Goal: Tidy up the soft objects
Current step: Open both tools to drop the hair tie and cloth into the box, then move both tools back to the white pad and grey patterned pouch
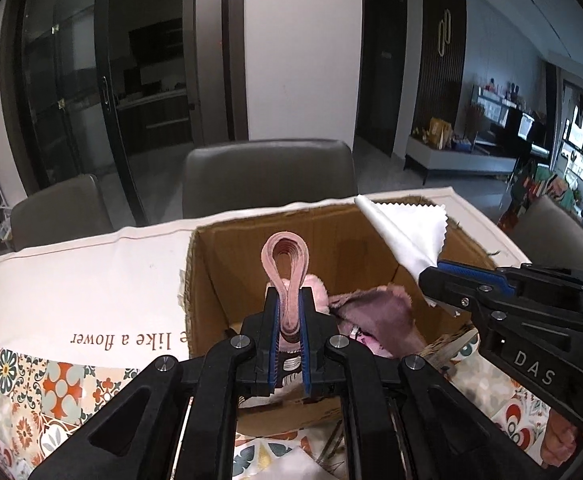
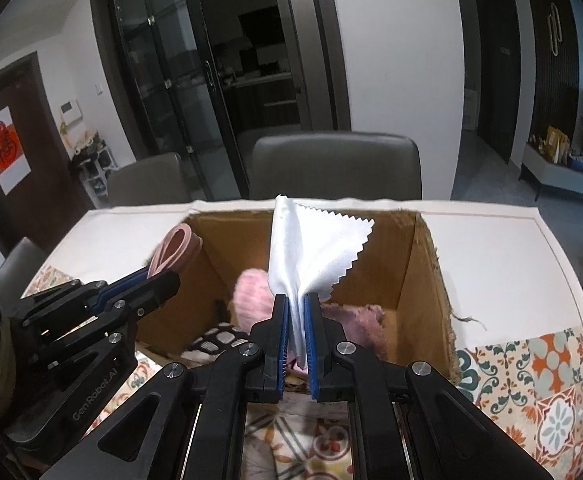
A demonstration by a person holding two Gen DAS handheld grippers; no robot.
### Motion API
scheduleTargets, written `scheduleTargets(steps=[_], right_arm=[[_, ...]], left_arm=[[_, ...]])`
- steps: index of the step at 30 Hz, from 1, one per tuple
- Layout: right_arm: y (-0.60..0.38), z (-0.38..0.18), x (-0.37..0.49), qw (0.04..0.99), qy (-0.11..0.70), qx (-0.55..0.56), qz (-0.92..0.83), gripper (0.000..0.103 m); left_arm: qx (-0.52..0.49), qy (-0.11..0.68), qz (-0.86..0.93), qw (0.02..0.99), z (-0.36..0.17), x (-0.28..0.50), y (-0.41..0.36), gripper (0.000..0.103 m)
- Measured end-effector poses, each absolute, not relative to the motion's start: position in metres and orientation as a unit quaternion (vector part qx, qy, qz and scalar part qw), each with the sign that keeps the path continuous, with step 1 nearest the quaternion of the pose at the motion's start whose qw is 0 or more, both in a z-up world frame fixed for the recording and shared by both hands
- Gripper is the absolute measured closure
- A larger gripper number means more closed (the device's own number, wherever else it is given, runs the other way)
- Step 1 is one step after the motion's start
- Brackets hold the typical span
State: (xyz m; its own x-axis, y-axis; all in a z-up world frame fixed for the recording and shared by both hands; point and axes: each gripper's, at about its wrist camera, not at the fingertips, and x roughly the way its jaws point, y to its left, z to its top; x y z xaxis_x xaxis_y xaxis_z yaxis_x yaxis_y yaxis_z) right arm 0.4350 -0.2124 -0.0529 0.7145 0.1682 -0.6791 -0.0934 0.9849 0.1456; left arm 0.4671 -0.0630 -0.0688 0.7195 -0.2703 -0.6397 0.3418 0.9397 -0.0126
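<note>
An open cardboard box [image 1: 207, 280] [image 2: 427, 280] stands on the table. My left gripper [image 1: 289, 300] is shut on a folded pink strip of cloth [image 1: 285, 256], held over the box; it also shows in the right wrist view [image 2: 175, 250]. My right gripper [image 2: 296, 300] is shut on a white cloth with zigzag edges [image 2: 311, 244], held above the box; it shows in the left wrist view [image 1: 407, 232] too. Inside the box lie a pink fluffy item [image 2: 251, 292], a mauve cloth [image 1: 375, 316] and a black-and-white checked piece [image 2: 215, 338].
The table carries a white cloth with lettering [image 1: 91, 280] and a colourful tile-pattern cover [image 2: 539, 376]. Grey chairs [image 1: 267, 172] [image 2: 335, 164] stand behind the table. A dark glass door is further back.
</note>
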Motion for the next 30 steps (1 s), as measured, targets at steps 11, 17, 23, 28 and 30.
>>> scheduleTargets(steps=[11, 17, 23, 28, 30], right_arm=[[-0.223, -0.068, 0.439, 0.917, 0.390, 0.058, 0.057, 0.075], [-0.223, -0.061, 0.432, 0.920, 0.384, 0.062, 0.053, 0.072], [-0.221, -0.045, 0.412, 0.929, 0.361, 0.061, 0.050, 0.071], [-0.215, -0.031, 0.390, 0.937, 0.338, 0.065, 0.055, 0.071], [-0.212, -0.027, 0.383, 0.939, 0.331, 0.066, 0.058, 0.071]], left_arm=[[0.061, 0.333, -0.169, 0.926, -0.068, 0.464, -0.066, 0.060], [0.061, 0.319, -0.172, 0.930, -0.056, 0.454, -0.061, 0.053], [0.063, 0.288, -0.171, 0.940, -0.036, 0.429, -0.053, 0.050], [0.055, 0.271, -0.169, 0.946, -0.026, 0.407, -0.043, 0.048], [0.053, 0.266, -0.166, 0.948, -0.023, 0.401, -0.039, 0.047]])
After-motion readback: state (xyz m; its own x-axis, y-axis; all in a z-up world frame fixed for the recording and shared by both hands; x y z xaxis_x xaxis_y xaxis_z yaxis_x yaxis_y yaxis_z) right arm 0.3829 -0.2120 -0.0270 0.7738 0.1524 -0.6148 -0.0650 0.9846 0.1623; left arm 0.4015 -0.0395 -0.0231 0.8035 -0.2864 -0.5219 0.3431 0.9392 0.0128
